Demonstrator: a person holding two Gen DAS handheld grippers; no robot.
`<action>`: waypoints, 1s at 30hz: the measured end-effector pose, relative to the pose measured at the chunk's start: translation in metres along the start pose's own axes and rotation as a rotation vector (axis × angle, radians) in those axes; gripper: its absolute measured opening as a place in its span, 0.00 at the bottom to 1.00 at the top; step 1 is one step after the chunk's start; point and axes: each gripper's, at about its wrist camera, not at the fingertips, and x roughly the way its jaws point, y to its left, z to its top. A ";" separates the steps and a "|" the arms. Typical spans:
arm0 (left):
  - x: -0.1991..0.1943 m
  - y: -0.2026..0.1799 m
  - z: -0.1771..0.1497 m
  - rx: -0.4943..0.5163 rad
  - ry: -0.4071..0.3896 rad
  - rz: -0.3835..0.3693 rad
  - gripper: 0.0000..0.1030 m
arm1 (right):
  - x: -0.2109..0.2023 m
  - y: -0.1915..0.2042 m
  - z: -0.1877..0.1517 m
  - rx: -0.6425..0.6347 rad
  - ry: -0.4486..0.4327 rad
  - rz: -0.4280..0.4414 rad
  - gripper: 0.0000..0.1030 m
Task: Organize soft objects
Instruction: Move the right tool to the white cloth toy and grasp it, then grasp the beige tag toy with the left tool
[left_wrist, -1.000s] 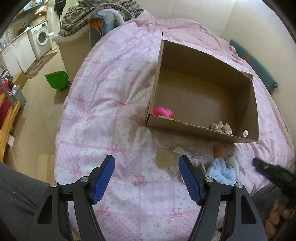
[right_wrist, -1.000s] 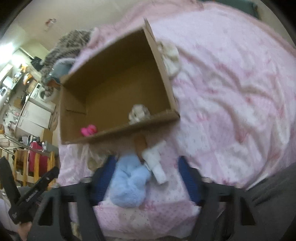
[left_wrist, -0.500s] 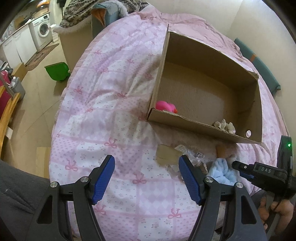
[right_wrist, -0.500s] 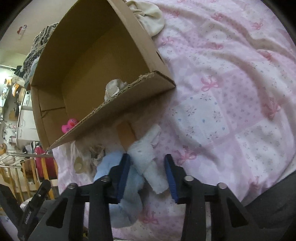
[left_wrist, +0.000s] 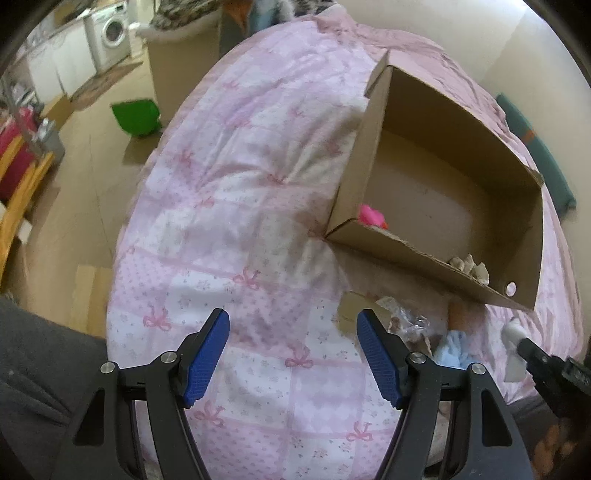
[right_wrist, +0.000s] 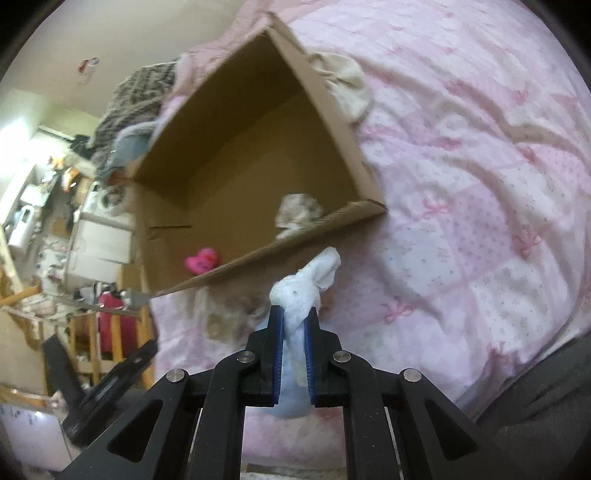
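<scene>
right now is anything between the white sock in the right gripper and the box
Only the box's near wall: the sock, which the closing right gripper pinches, sits just outside it and must clear its rim. Inside, a pink toy and a beige bundle lie by that wall, with bare floor behind them.

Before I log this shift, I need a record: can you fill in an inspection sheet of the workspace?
Surface: bed with pink bow-print quilt, rumpled.
Job's things: open cardboard box holds a pink toy and a beige crumpled piece; light blue fluffy item lies in front of the box.
Clutter: cardboard scrap, clear wrapper, cream cloth behind the box.
Grippers: left gripper open, empty; right gripper closing, pads pressing a white sock.
Cables: nothing seen.
Surroundings: washing machine, green bin.
</scene>
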 end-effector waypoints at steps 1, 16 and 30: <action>0.002 0.002 0.000 -0.007 0.009 0.004 0.67 | -0.004 0.005 0.000 -0.018 -0.010 0.006 0.12; 0.052 -0.072 -0.011 0.314 0.111 0.029 0.59 | -0.011 0.015 -0.011 -0.080 -0.029 0.069 0.12; 0.078 -0.098 -0.009 0.436 0.122 0.000 0.16 | -0.006 0.016 -0.011 -0.083 -0.025 0.062 0.12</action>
